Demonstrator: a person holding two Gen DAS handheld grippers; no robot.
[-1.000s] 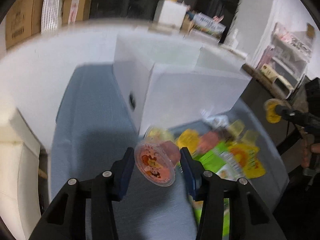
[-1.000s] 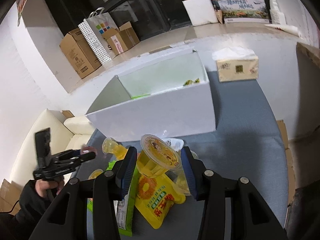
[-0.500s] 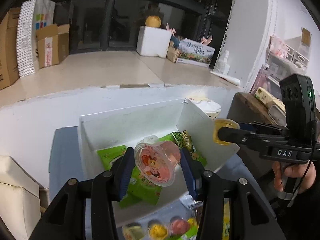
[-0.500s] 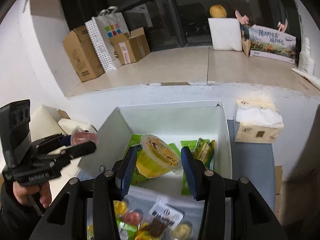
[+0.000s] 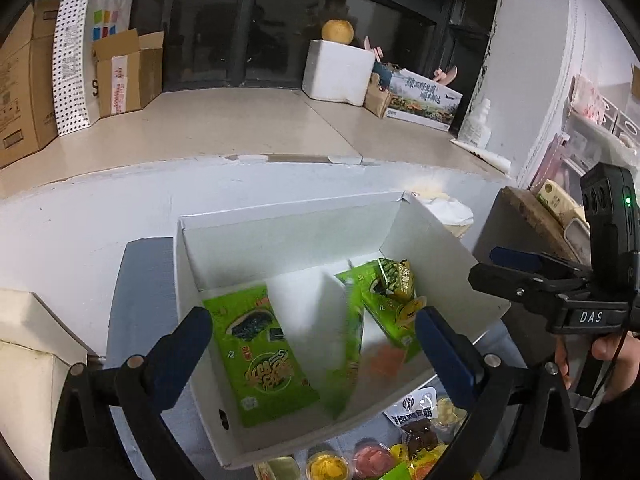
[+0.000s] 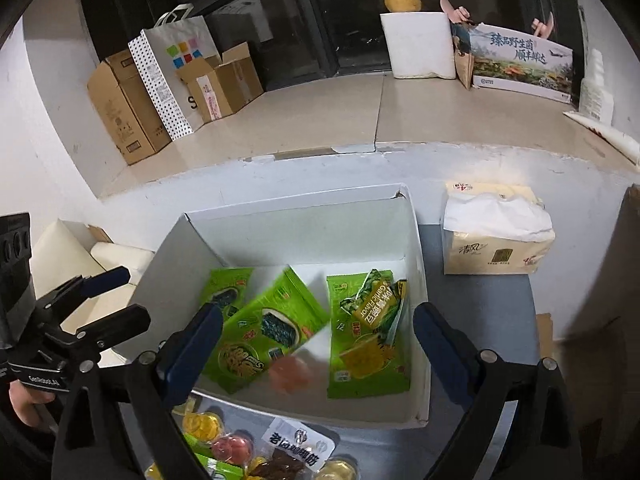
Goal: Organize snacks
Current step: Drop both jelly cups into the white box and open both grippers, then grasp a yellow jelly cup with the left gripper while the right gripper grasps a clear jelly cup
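Observation:
My left gripper [image 5: 312, 320] hovers over the white box [image 5: 288, 240], its jaws opening wide with nothing held. A blurred pink jelly cup [image 5: 386, 360] is dropping below it onto the green seaweed packs [image 5: 264, 356]. My right gripper [image 6: 318, 316] is also opening over the white box [image 6: 304, 236]. Its yellow jelly cup [image 6: 362, 356] lies blurred on a green pack, beside the pink cup [image 6: 290, 372]. Each view shows the other gripper at the box's side: the right gripper [image 5: 496, 268] and the left gripper [image 6: 124, 296].
Loose jelly cups [image 6: 200, 428] and a dark snack pack [image 6: 296, 448] lie on the grey table in front of the box. A tissue pack [image 6: 496, 236] sits right of the box. A cream sofa [image 6: 68, 256] stands left. Cardboard boxes [image 6: 120, 108] line the ledge behind.
Both grippers carried their jelly cups up from the table to above the box, then opened. The pink and yellow cups left the jaws and fell into the box.

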